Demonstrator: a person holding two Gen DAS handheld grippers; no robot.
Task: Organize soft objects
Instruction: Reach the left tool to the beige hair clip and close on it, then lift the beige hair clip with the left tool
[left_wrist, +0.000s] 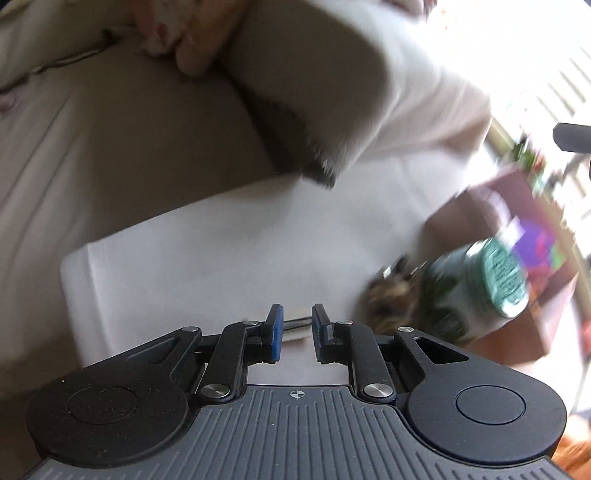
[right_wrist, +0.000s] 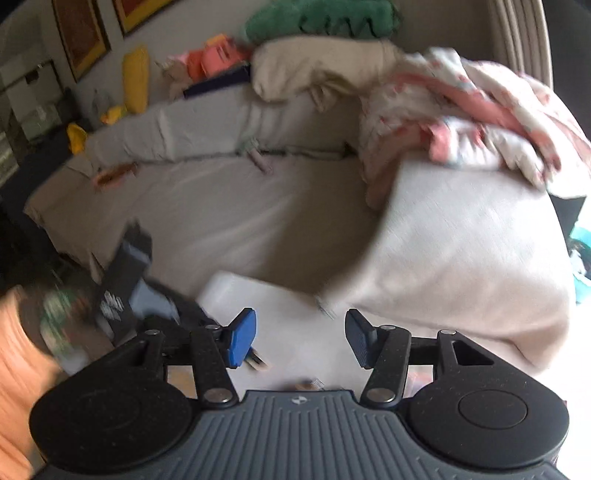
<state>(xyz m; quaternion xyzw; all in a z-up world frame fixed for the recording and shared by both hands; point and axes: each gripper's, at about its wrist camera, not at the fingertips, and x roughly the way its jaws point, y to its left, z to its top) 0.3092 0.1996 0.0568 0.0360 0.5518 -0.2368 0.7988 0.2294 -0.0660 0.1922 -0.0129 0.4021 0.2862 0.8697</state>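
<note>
The left gripper (left_wrist: 297, 332) hangs above a white rectangular table surface (left_wrist: 207, 254); its jaws stand a narrow gap apart with nothing between them. The right gripper (right_wrist: 300, 341) is spread wide — also empty — over the same white surface.

A large beige fabric cushion (right_wrist: 472, 258) rests on the beige sofa seat (right_wrist: 221, 206), its lower corner overhanging the table edge. On its top lies a crumpled pink-and-white patterned cloth (right_wrist: 469, 118). Behind, a cream pillow (right_wrist: 317, 68) sits below a green plush item (right_wrist: 321, 18) against the sofa back. Both views are motion-blurred.
</note>
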